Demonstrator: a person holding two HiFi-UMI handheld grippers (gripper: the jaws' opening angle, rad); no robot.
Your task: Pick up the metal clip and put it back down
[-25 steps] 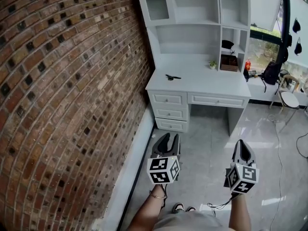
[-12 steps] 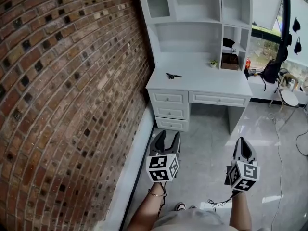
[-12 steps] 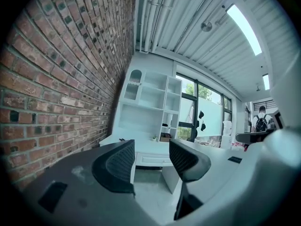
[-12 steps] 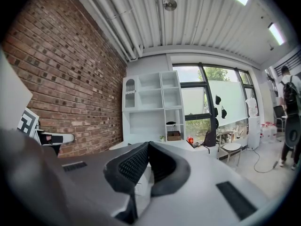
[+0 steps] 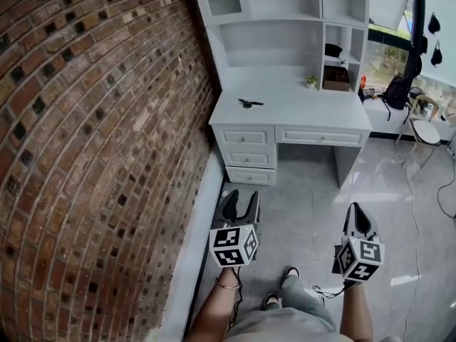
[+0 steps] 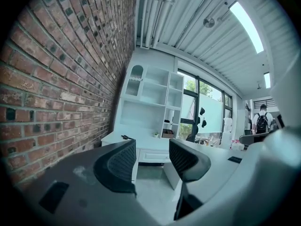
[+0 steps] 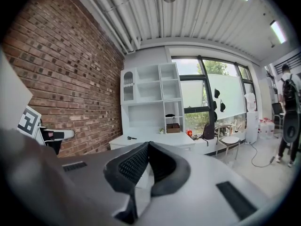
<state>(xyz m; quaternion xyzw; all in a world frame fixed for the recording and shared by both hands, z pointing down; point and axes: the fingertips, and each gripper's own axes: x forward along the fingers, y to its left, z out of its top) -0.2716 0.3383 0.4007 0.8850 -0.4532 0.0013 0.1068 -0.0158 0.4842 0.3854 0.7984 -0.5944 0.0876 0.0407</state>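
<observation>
Metal clip (image 5: 250,103) on desk (image 5: 313,109), far ahead; left gripper (image 5: 241,199) jaws just opened wide, empty; right gripper (image 5: 357,210) jaws together.

- The clip (image 5: 250,103) is small, dark and thin, with slim arms that spread out to either side; finer detail is too small to tell.
- It lies flat on the white top of the desk (image 5: 313,110).
- It sits in the left half of that top, on the side nearer the brick wall (image 5: 92,141), about midway between the front edge and the shelf back.
- It is well apart from the small plant (image 5: 311,81) farther right.
</observation>
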